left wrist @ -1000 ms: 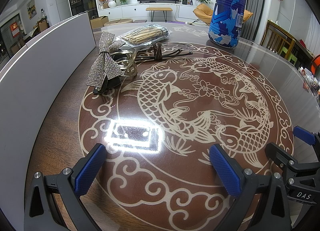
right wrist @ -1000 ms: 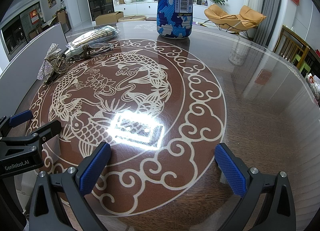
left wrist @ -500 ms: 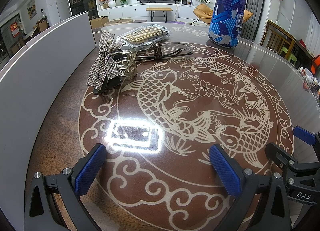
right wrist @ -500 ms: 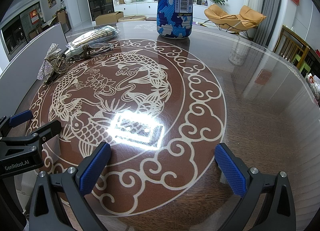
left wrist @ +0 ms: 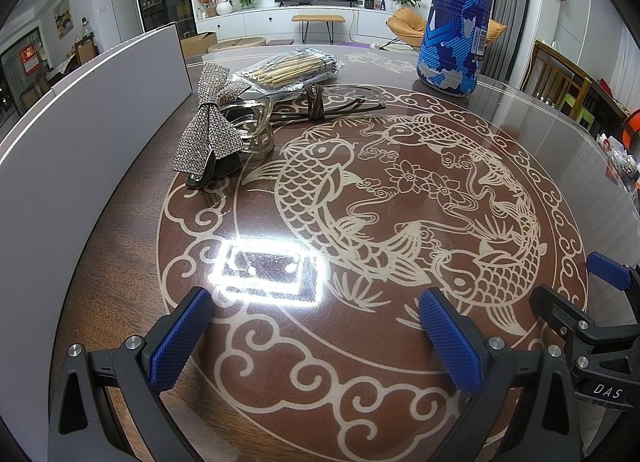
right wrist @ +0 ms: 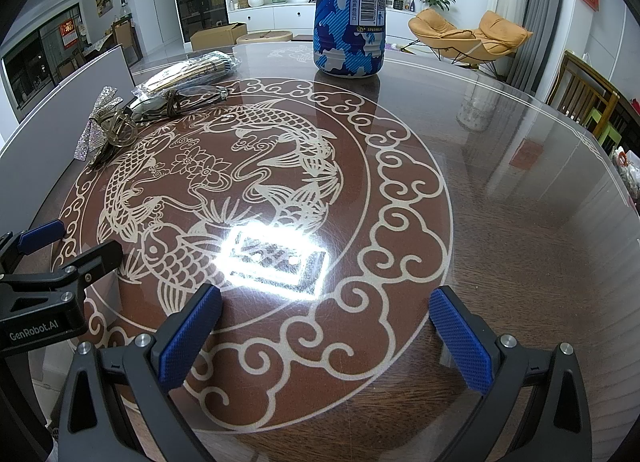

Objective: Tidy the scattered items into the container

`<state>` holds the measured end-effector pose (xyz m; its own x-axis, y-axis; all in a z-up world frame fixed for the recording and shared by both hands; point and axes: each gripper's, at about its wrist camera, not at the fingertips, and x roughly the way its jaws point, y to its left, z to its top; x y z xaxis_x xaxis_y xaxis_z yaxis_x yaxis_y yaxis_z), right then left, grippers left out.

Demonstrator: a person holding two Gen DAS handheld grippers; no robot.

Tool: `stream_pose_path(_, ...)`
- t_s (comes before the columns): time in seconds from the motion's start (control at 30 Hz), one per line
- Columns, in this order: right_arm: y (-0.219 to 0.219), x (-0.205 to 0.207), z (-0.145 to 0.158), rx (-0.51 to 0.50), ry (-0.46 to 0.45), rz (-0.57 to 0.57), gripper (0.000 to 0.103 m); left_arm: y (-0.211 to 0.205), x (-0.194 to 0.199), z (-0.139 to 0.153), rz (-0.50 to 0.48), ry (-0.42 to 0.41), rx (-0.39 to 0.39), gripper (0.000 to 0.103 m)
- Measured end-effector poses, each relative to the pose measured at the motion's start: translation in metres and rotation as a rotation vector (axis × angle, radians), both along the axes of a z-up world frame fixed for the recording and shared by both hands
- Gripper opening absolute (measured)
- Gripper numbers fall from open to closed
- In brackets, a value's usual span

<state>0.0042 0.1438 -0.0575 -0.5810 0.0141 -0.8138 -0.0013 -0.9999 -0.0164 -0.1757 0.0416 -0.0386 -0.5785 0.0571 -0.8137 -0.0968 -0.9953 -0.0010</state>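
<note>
Nothing has moved since a moment ago. My left tool (left wrist: 312, 338) and my right tool (right wrist: 324, 338) both hang wide open over the counter (right wrist: 520, 221), holding nothing. Beside the grey container wall (left wrist: 80, 141) lies the sparkly bow (left wrist: 210, 125). The glasses (left wrist: 320, 103) touch the bow, and the bag of sticks (left wrist: 292, 67) lies just behind them. The blue bottle (left wrist: 460, 17) stands well away from the bow.

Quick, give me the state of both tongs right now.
Left tongs: open, holding nothing, above the table.
Right tongs: open, holding nothing.
</note>
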Motion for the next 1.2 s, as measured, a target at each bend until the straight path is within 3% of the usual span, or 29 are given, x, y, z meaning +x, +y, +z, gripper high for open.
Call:
stream_pose_path(0.9,0.0,0.0,0.0,0.0,0.0,0.0,0.103,0.0,0.0,0.0,-0.002,-0.002,-0.001,0.103)
stream_pose_path(1.0,0.0,0.0,0.0,0.0,0.0,0.0,0.103,-0.002,0.009,0.001,-0.077,-0.043,-0.006,0.103)
stream_pose_path(1.2,0.0,0.0,0.0,0.0,0.0,0.0,0.103,-0.016,0.05,0.003,-0.263,-0.048,-0.01,0.103)
